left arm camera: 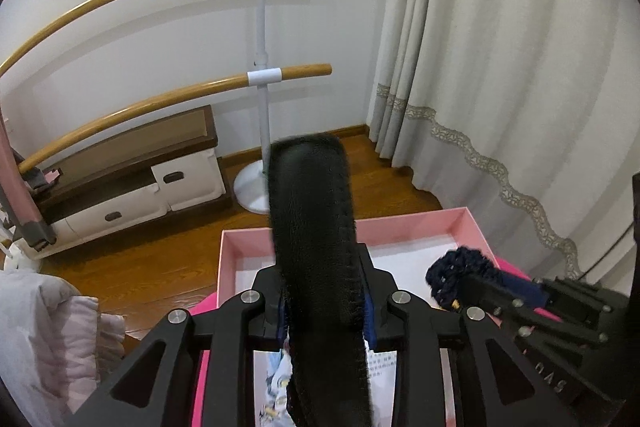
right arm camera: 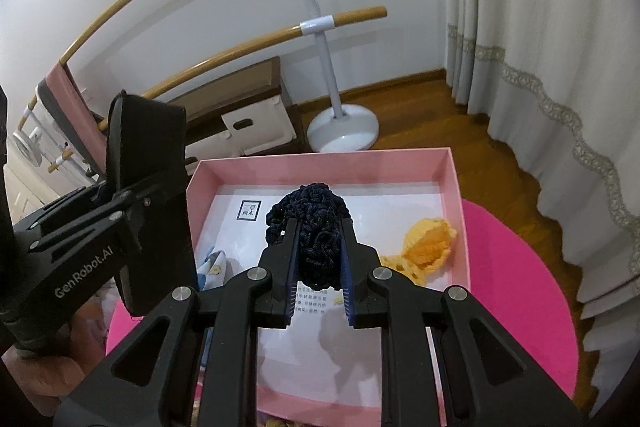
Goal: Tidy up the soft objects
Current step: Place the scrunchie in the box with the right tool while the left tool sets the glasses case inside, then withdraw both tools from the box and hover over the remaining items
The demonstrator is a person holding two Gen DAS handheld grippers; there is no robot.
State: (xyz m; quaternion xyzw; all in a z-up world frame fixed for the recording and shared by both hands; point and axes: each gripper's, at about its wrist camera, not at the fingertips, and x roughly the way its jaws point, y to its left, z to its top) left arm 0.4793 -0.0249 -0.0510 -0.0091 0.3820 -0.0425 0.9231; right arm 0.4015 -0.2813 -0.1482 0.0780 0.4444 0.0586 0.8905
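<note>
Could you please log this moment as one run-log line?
left gripper: shut on black furry band | right gripper: shut on navy knit piece | both over pink box

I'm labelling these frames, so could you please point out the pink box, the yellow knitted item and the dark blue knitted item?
pink box (right arm camera: 320, 163), right wrist view, far wall.
yellow knitted item (right arm camera: 430, 241), right wrist view, its middle.
dark blue knitted item (right arm camera: 316, 215), right wrist view, upper part.

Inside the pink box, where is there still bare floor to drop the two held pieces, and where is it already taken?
The pink box has bare white lining along its far wall and at the near middle, under the right gripper holding the navy knit piece. The right side holds a yellow knit item; a patterned cloth fills the left edge. The left gripper holds the black fuzzy band.
</note>
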